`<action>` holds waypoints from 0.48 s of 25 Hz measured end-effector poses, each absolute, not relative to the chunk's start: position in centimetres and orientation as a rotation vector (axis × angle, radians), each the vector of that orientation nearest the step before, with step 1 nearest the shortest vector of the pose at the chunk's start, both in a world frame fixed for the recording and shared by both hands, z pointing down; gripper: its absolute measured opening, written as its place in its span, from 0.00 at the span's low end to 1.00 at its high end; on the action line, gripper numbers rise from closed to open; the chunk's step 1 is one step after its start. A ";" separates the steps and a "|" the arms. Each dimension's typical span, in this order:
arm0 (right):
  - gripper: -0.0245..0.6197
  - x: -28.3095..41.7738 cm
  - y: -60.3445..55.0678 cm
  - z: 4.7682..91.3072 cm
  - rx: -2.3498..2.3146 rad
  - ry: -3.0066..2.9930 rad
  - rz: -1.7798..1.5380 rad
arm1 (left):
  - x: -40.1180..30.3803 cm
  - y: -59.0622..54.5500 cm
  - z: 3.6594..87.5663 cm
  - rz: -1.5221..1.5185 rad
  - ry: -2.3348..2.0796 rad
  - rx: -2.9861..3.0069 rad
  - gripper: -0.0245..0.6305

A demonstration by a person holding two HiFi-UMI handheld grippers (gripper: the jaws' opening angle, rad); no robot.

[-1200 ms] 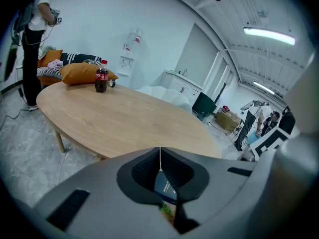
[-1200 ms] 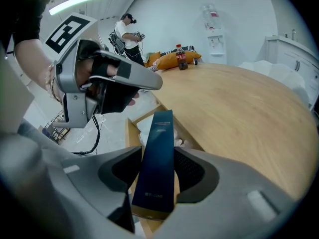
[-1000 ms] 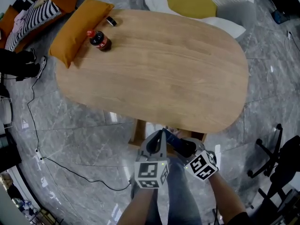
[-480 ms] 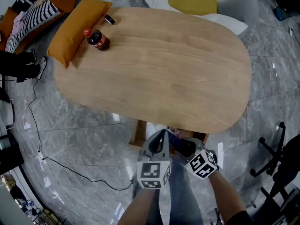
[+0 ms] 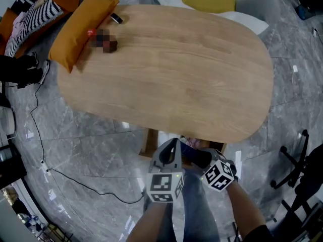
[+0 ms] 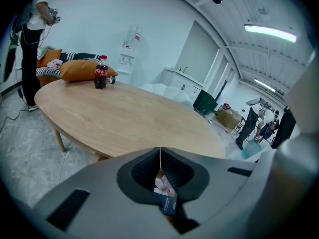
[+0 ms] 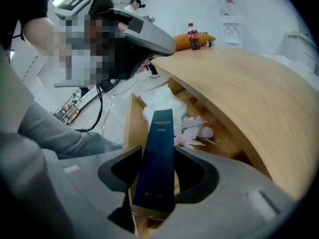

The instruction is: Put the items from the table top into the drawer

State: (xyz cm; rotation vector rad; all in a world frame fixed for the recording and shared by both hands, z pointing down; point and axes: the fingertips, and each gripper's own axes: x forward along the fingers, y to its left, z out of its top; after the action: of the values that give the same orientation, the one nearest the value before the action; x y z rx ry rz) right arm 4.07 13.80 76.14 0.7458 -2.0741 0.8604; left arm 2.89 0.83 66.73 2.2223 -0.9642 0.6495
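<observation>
In the head view, the right hand-held gripper [image 5: 199, 158] had sunk a little lower than a second before. It sat beside the left hand-held gripper [image 5: 173, 144], both below the near edge of the surface [image 5: 176, 74]. A bottle [image 5: 103, 39] remained at the far corner, by an orange cushion [image 5: 81, 24]. In the left gripper view, its jaws were pressed together on nothing. In the right gripper view, the jaws pinched a dark blue box [image 7: 157, 148], tilted down over the open drawer [image 7: 130, 118], where a flower [image 7: 192, 131] and a white bundle [image 7: 157, 99] already lay. The box looked nearly ready to release; the bottle was left to fetch.
</observation>
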 end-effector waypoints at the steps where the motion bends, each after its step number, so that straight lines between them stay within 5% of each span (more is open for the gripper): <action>1: 0.35 4.0 13.9 76.3 0.726 -2.073 0.848 | 2.9 0.8 66.8 0.651 -0.964 2.222 0.06; 12: 0.35 4.0 14.1 77.6 0.684 -2.062 0.859 | 3.0 0.9 67.5 0.686 -0.951 2.236 0.06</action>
State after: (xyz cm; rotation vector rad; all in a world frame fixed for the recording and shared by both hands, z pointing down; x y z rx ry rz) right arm 3.98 14.09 77.58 0.6843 -2.0625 0.8588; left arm 2.99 0.85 67.47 2.2364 -0.9514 0.6861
